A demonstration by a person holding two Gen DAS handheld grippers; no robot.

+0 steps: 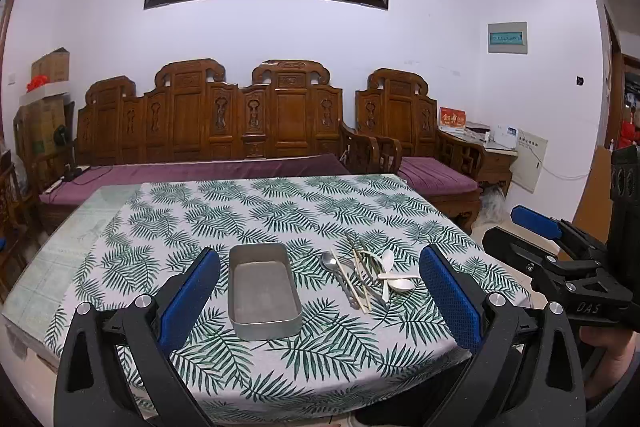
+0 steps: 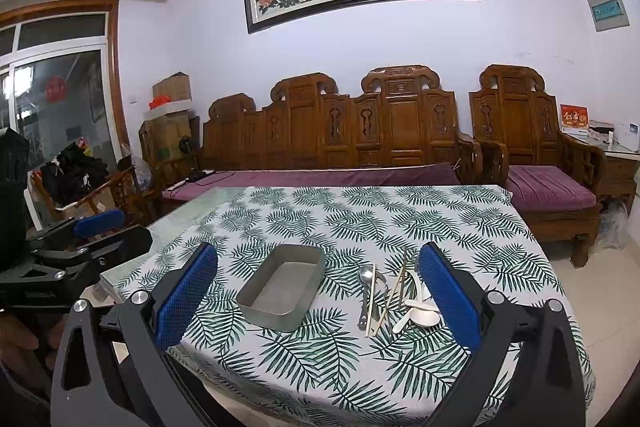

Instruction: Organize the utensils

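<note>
Both left gripper (image 1: 320,291) and right gripper (image 2: 318,293) gape wide, empty; jumbled utensils (image 1: 366,277) lie right of empty metal tray (image 1: 264,293) (nothing sorted). Next: pinch one piece

The right tool (image 1: 536,227), seen from the left wrist, carries the raised letters "DAS" on its black body. Other writing is too small to read.
</note>
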